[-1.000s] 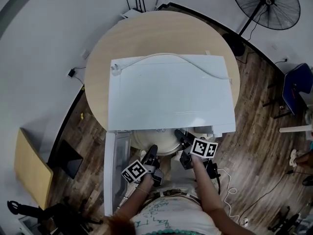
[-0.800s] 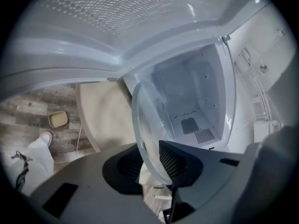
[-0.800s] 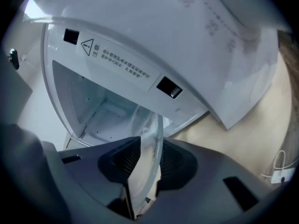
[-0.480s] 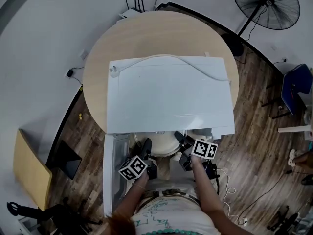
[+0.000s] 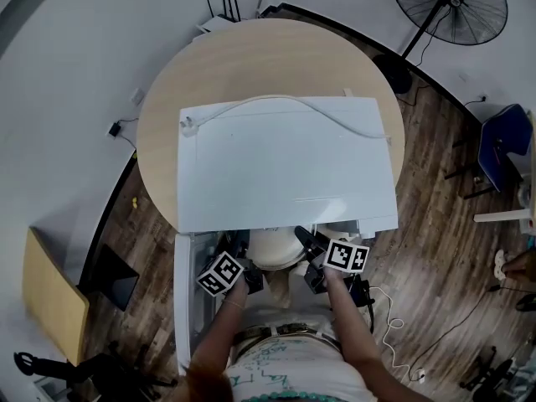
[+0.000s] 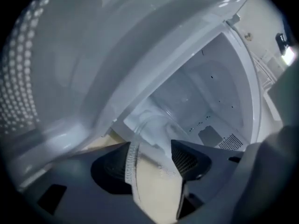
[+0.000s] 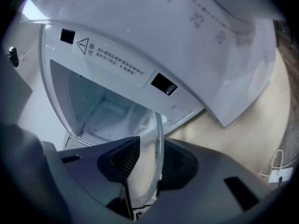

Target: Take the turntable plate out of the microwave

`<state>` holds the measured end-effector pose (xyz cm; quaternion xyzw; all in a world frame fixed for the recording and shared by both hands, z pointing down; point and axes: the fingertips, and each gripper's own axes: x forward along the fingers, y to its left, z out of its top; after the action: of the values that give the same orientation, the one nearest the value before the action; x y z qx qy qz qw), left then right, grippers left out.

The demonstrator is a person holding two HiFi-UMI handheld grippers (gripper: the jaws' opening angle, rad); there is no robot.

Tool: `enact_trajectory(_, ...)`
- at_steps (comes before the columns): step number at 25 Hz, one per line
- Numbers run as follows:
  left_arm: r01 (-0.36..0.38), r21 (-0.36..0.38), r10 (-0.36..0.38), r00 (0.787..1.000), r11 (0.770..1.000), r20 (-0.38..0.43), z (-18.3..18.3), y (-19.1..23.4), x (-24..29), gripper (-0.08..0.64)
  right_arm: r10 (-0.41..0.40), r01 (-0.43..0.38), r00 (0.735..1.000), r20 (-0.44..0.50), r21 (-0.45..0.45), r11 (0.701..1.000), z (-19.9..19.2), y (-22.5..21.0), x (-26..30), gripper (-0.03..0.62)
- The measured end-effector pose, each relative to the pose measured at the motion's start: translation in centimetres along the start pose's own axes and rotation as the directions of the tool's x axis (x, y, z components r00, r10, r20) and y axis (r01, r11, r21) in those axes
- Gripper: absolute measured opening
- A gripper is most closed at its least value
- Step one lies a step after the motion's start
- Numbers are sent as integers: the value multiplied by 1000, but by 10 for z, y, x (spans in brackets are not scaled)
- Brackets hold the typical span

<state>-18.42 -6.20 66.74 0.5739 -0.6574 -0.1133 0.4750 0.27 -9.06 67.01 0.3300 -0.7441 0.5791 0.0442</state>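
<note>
Turntable plate [image 5: 273, 249] (far edge hidden inside the microwave [image 5: 285, 162]): right gripper [image 7: 148, 149] jaws, just eased, grasp its 3 o'clock rim; left gripper [image 6: 156, 154] jaws, just spread, straddle 9 o'clock.

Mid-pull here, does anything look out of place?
Only the white power cord: it lies draped across the top of the white microwave, its plug loose there. The clear glass turntable plate looks intact.

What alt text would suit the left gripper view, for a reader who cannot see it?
The dark jaws of the left gripper, which have just opened, stand wide apart with the rim of the clear round glass turntable plate between them. Behind them is the open cavity of the white microwave.
</note>
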Motion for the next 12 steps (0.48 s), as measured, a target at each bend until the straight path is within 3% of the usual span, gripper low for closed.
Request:
enact_trajectory(5, 9, -54, -8, 1000, 999, 24, -1, 0, -5, 174, 38, -38, 999, 11, -22, 999, 2, 3, -2, 94)
enact_trajectory(12, 41, -134, -34, 998, 990, 55, -9, -3, -25, 130, 78, -78, 997, 3, -40, 996, 2, 9, -10, 84)
